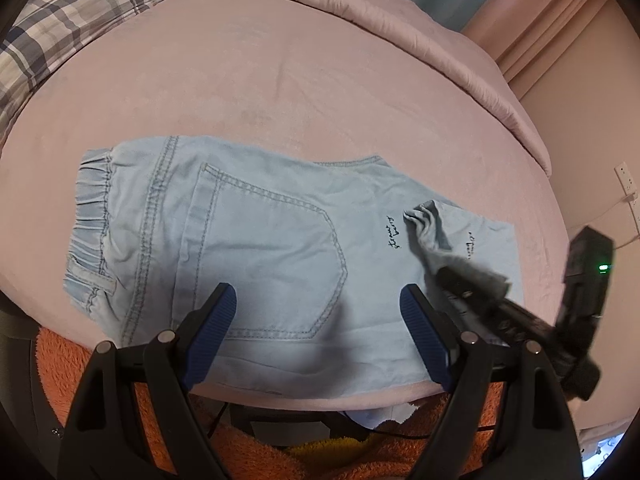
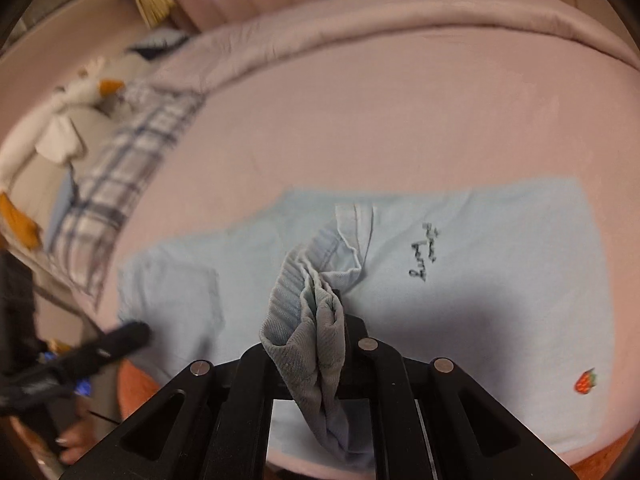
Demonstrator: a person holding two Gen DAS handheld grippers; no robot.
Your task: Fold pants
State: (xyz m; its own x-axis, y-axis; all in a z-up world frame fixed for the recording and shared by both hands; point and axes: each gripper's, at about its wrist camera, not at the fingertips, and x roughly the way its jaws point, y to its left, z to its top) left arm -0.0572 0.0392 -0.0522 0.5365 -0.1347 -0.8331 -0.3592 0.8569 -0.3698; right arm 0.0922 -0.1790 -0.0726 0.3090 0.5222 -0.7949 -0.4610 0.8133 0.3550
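Pinching a bunched hem of the light-blue denim pants (image 2: 460,280), your right gripper (image 2: 328,320) is clamped; your left gripper (image 1: 316,308) hangs spread above the back pocket (image 1: 272,256). Soft, limp cloth along the bed's (image 1: 320,80) near edge: grip hems, seams.

The left gripper (image 1: 318,312) points steeply down near the bed's near edge, its blue-padded jaws spread wide with nothing pinched between them. The right gripper (image 2: 326,312), also angled down, has its jaws clamped on a bunched fold of the pants (image 2: 316,320) near that same edge.
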